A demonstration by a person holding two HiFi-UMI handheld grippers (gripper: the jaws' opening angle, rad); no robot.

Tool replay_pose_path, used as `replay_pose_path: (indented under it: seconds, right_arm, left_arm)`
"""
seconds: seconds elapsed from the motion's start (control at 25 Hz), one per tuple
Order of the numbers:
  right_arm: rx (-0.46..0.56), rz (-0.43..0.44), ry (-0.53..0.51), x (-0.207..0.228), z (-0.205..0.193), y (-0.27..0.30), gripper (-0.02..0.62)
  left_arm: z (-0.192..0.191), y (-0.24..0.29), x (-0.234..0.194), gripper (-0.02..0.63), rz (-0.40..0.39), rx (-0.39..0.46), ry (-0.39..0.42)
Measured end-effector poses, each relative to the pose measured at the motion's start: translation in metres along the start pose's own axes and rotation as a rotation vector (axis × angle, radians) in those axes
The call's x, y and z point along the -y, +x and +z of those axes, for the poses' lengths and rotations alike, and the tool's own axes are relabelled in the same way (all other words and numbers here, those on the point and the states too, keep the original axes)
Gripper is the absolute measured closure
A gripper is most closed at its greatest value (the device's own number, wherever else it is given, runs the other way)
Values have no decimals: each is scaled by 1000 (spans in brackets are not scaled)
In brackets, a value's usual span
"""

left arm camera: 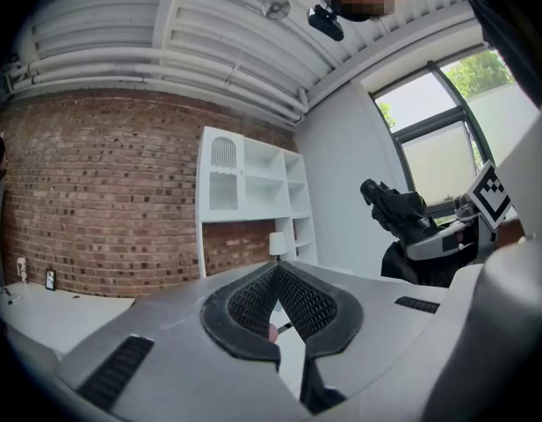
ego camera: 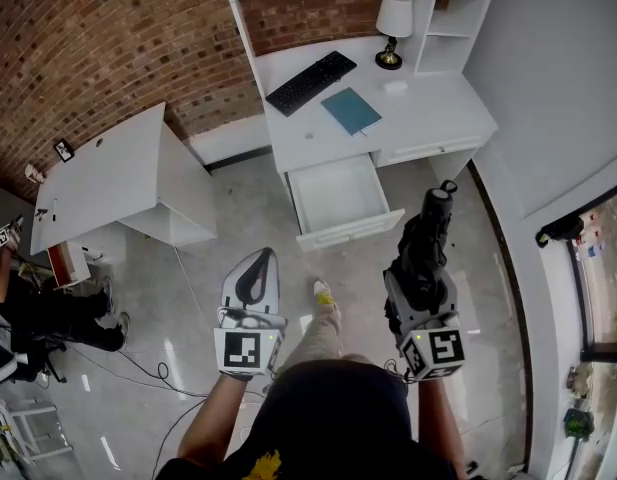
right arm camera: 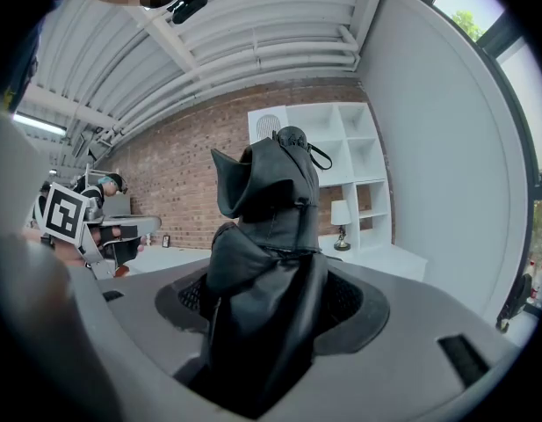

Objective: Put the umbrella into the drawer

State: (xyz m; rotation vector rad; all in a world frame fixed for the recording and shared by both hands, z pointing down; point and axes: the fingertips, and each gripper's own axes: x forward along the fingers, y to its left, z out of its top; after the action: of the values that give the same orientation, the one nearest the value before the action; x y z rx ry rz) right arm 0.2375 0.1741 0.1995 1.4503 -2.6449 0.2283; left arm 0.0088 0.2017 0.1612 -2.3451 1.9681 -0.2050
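Brick-walled room, head view: white counter (ego camera: 428, 108) with its drawer (ego camera: 333, 193) pulled out; left claw (ego camera: 265, 258) and right claw (ego camera: 418, 273) over the floor, short of it.
Left gripper view: left claw tips pressed together, empty.
Right gripper view: right claw pinching the folded black umbrella (right arm camera: 271, 200), which juts past its tips, outside the drawer.

From the right claw's (right arm camera: 269, 280) camera I can't see the lower end of the umbrella (right arm camera: 266, 200). It sinks between the jaws, and its fabric covers most of both pads. In the head view the back of the drawer (ego camera: 346, 230) runs out of sight under the bench (ego camera: 428, 108), toward 12 o'clock. At 9 o'clock a seated person (ego camera: 28, 313) is cut off by the edge. Below the left claw's (left arm camera: 277, 271) meeting tips, a pinkish speck (left arm camera: 271, 332) is too small for me to name.
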Motion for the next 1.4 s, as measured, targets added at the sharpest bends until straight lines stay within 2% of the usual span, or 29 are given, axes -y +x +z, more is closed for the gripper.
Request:
replay_pose_path:
  seconds: [0.6, 0.84, 1.08, 1.4]
  right_arm:
    - [-56, 67, -9, 28, 36, 151, 316]
    - [-121, 79, -30, 38, 35, 216, 316]
    - [-172, 84, -57, 36, 33, 265, 316]
    - [-225, 146, -63, 40, 17, 302, 316]
  left_arm:
    - [-11, 143, -69, 588, -8, -46, -58]
    - [-30, 197, -103, 588, 8, -63, -103]
    - [-42, 233, -133, 588, 4, -53, -162]
    - [-71, 260, -144, 588, 26, -80, -197]
